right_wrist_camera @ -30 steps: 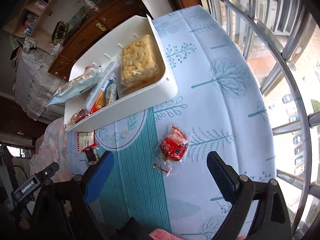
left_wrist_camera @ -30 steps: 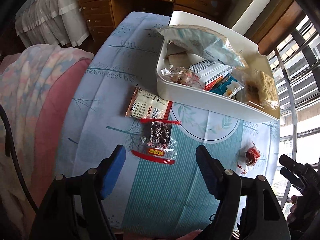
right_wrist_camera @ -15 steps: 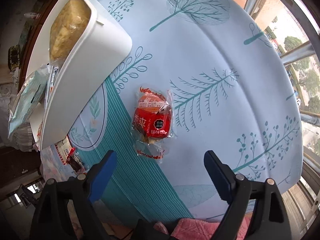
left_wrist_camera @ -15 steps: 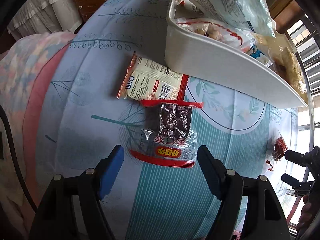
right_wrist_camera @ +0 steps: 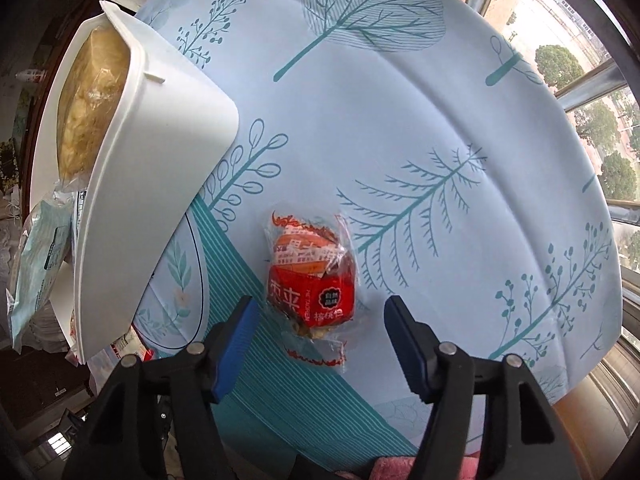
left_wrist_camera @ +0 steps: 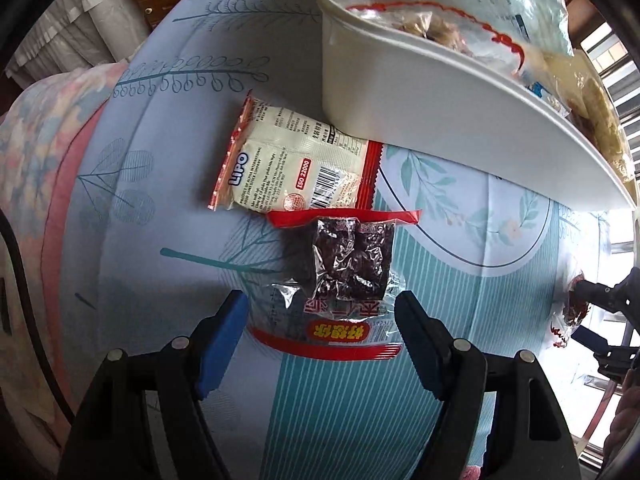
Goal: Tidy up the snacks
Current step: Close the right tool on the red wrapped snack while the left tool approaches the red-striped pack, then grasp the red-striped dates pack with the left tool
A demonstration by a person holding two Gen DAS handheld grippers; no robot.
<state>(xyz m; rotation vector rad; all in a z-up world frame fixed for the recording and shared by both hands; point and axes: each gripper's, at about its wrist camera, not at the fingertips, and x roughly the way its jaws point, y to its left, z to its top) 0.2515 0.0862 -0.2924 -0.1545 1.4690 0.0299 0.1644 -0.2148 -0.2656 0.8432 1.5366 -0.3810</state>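
Both hand-held grippers are spread. The left hand-held gripper point(left_wrist_camera: 322, 322) straddles the near end of the dark snack packet point(left_wrist_camera: 344, 276) on the table point(left_wrist_camera: 168, 168); the right hand-held gripper point(right_wrist_camera: 320, 330) flanks the red snack packet point(right_wrist_camera: 312, 276). Each should be lowered squarely, closed on the packet's bulk rather than loose film, then carried to the white bin point(left_wrist_camera: 420, 120).

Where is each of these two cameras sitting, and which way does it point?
Left wrist: on the left gripper, facing down at a dark snack packet between its open blue fingers.
Right wrist: on the right gripper, facing down at a red snack packet; open fingers show.
Shared: the white tray and the tree-print tablecloth.
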